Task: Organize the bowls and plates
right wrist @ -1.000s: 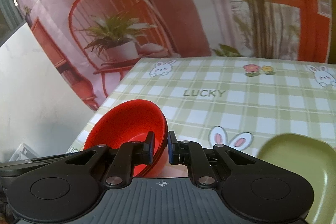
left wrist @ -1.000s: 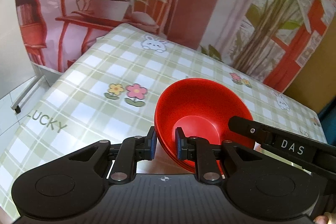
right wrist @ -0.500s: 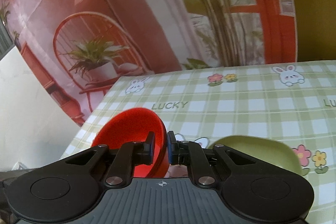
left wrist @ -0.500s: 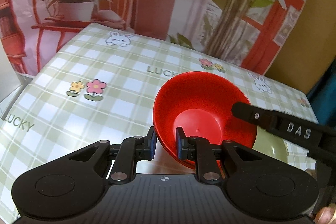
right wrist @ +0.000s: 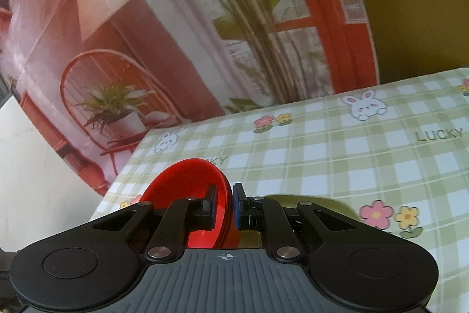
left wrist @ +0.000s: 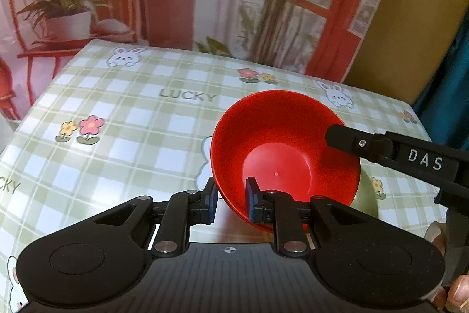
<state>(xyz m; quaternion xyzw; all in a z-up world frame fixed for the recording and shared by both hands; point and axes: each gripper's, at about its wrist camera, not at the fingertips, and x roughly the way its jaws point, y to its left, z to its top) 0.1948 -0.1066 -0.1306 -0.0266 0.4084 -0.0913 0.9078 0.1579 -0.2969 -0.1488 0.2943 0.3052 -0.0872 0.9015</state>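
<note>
A red bowl [left wrist: 281, 148] hangs in the air above the checked tablecloth [left wrist: 123, 131], held from both sides. My left gripper [left wrist: 231, 198] is shut on its near rim, one finger inside and one outside. My right gripper [right wrist: 224, 204] is shut on the opposite rim of the red bowl [right wrist: 181, 184]; its black body also shows in the left wrist view [left wrist: 381, 150]. A green plate [left wrist: 366, 198] lies on the table under the bowl, mostly hidden; in the right wrist view the green plate [right wrist: 331, 203] shows just beyond my right fingers.
The table [right wrist: 351, 154] has a green and white cloth with rabbits, flowers and the word LUCKY. A printed backdrop with a red chair and plants [left wrist: 70, 11] hangs behind the far edge. A white wall [right wrist: 32, 166] lies off the left edge.
Both grippers have carried the red bowl to the right across the table. The green plate now lies right under the bowl. The grip on both rims has not changed.
</note>
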